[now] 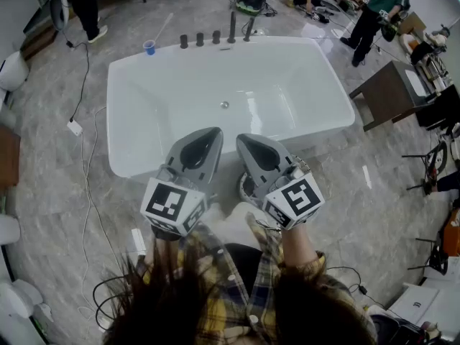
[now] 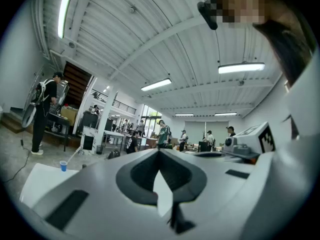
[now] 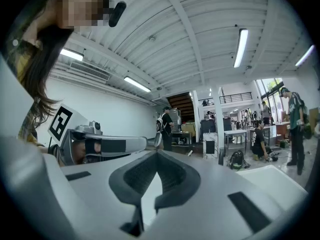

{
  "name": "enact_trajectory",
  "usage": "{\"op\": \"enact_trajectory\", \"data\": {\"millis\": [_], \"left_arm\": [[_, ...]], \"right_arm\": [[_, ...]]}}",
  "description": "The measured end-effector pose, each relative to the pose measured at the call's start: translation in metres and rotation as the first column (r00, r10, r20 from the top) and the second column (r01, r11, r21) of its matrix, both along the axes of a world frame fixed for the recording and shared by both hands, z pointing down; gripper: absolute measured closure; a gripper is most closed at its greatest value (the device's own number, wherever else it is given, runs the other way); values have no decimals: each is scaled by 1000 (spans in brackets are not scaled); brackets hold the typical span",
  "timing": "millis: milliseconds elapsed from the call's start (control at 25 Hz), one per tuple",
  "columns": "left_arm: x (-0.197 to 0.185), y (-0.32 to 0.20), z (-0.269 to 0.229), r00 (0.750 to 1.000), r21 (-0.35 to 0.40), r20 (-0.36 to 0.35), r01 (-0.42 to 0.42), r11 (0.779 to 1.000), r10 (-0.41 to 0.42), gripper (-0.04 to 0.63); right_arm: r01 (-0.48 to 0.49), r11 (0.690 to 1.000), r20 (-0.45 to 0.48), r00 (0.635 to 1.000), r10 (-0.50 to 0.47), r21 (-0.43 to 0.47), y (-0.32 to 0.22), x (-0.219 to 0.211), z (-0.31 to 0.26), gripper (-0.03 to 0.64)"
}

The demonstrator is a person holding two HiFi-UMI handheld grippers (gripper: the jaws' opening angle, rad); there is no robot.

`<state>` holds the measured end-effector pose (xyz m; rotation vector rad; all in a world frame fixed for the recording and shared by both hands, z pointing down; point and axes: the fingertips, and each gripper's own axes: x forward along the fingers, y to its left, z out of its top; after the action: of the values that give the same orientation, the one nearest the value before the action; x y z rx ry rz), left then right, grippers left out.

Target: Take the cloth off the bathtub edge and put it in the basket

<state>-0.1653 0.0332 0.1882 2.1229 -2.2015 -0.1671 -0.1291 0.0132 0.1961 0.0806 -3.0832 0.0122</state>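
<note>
My left fingers (image 1: 208,139) and right fingers (image 1: 249,144) are both closed on nothing. They sit side by side, level, tips toward the bathtub (image 1: 126,165), whose near rim shows beneath them. A pale crumpled patch (image 1: 233,220), possibly the cloth, lies just behind them beside a round rim (image 1: 244,187), perhaps the basket. Open floor (image 1: 50,214) spreads on both sides. I cannot tell the patch's long axis.

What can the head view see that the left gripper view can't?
Only the head view looks down into the bathtub, showing its drain and the taps along the far edge. Only the left gripper view shows the ceiling lights and the stairs. Both show the blue cup by the tub's far corner.
</note>
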Motion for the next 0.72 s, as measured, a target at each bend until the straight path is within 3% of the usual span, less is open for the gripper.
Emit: {"op": "enact_trajectory", "data": {"millis": [720], "left_arm": [[5,-1,10,1000,-17,-2,-6,1000,6,578]], "right_arm": [[22,1000,-18,1000,-22,-6,3,4,5,601]]}}
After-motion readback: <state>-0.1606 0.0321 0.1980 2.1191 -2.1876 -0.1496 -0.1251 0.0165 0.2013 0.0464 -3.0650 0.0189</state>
